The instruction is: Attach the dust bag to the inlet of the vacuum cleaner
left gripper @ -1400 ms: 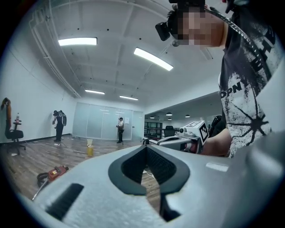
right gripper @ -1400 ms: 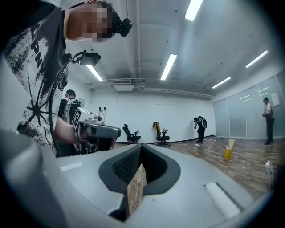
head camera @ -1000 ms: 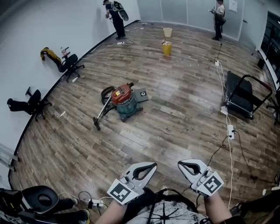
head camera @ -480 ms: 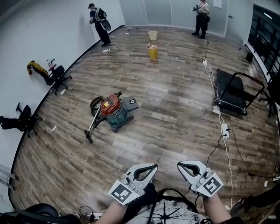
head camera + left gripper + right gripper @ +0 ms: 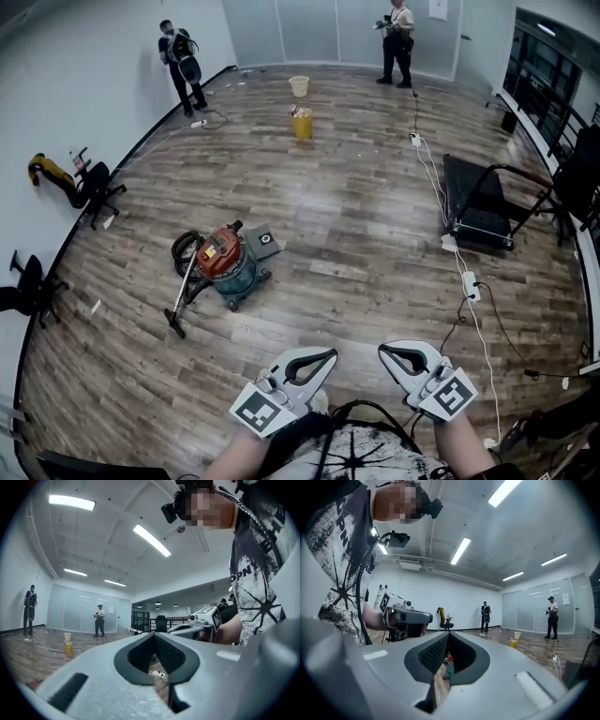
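While the left gripper (image 5: pixel 324 356) and the right gripper (image 5: pixel 385 352) are held low at the bottom of the head view, the vacuum cleaner (image 5: pixel 225 265) stands well apart from them. It sits left of centre on the wood floor (image 5: pixel 356 216), a teal drum under a red lid, upright, its inside not visible. Its dark hose (image 5: pixel 184 249) lies coiled against its left side, and a wand (image 5: pixel 180 298) slants down-left from it to a floor nozzle. Touching the cleaner's upper right is a flat dark square (image 5: pixel 263 240) with a pale round spot. It may be the dust bag, but it is too small to tell. Near top centre a yellow bucket (image 5: pixel 302 125) has something pale sticking out of its mouth. Just above it in the frame stands a cream bucket (image 5: pixel 299 85), its contents hidden.

Lettering on the cleaner and the buckets is too small to read. In the gripper views the bold print on the person's shirt (image 5: pixel 262 573) is cut off and cannot be read whole. Each gripper bears a cube (image 5: pixel 258 410) with black-and-white square markers.

Bare forearms (image 5: pixel 464 450) enter from the bottom edge on either side of the shirt. Both grippers point up the frame, level over the floor, side by side but apart, with their cubes facing upward. Each gripper's own view shows its jaws closed tip to tip and empty. Only a leaf-shaped hollow is left between the ribbed pads, and floor shows through it.
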`<state>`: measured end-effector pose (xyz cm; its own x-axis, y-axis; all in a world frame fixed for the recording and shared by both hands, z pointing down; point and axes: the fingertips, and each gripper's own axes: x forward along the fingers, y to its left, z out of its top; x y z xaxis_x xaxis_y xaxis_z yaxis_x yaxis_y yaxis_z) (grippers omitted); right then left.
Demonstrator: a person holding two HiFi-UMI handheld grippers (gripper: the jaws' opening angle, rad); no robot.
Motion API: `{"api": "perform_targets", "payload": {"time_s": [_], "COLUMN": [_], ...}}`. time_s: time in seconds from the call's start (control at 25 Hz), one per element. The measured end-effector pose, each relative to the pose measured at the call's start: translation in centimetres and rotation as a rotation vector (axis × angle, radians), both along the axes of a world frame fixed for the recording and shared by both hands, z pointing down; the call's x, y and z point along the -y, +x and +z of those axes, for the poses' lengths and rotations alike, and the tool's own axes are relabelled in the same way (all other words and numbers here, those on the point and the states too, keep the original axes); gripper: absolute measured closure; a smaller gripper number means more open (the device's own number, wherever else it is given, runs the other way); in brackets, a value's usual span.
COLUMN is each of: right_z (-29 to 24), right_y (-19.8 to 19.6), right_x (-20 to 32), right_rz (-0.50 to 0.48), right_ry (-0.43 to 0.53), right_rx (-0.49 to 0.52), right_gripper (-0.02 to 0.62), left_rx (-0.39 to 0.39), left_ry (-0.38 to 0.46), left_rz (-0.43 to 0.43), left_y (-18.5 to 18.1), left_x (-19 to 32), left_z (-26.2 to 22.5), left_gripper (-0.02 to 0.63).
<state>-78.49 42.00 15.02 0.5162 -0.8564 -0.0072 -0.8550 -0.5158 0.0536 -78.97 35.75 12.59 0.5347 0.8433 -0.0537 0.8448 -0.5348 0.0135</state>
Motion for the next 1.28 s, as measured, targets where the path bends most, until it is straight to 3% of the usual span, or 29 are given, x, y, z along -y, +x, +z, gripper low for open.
{"api": "perform_targets", "payload": {"time_s": [0.28,0.64,1.0,1.28], "right_z": [-1.1,-0.6,1.6,2.6], "right_y": [4.0,7.0,10.3,16.9], "right_x": [5.1,7.9,7.3,5.4], "right_rz": [0.029,0.058,0.081,0.058], "right_ry": [-0.029,-0.058,-0.049,-0.024], "right_rx": [-0.023,-0.011,0.035,0.04], "right_gripper": [0.591,0.591,0.591,0.591], "left_rx": [-0.021,-0.034,0.01,0.034], "left_ry": [-0.024,-0.059,-0.037,-0.005], "left_rz": [0.025,0.066,0.08,0.045], "left_y": [3.9,6.4,9.9,16.6], "left_x": [4.8,7.1,7.0,5.4], "left_z": [-0.3,0.0,1.7,2.7], "left_gripper": [0.607,0.607,0.607,0.607]}}
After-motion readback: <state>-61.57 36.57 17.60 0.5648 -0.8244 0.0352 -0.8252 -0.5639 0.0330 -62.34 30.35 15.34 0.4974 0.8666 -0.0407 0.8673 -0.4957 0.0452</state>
